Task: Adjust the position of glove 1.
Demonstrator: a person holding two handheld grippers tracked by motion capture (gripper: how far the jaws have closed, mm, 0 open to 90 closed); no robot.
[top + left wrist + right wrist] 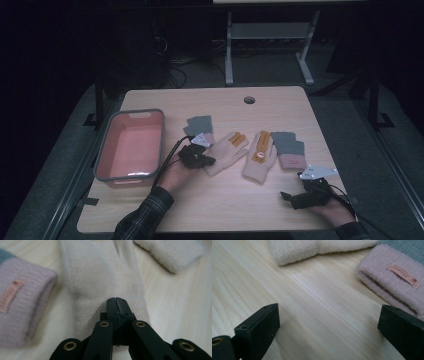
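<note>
The left gripper [117, 300], jaws clenched on the cuff of the cream glove [226, 151] whose fingers point away across the tabletop [210, 200], is nearer than the released right gripper [287, 196].

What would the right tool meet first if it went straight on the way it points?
Probably bare table first; beyond it lie the cream glove and the pink-cuffed glove, though depth is unclear.

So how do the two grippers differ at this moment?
The left gripper has its jaws pressed together at the cuff of the left cream glove; the right gripper has its jaws wide apart over bare table. The left sits among the gloves, the right near the table's front edge. Both are black and hand-held.
</note>
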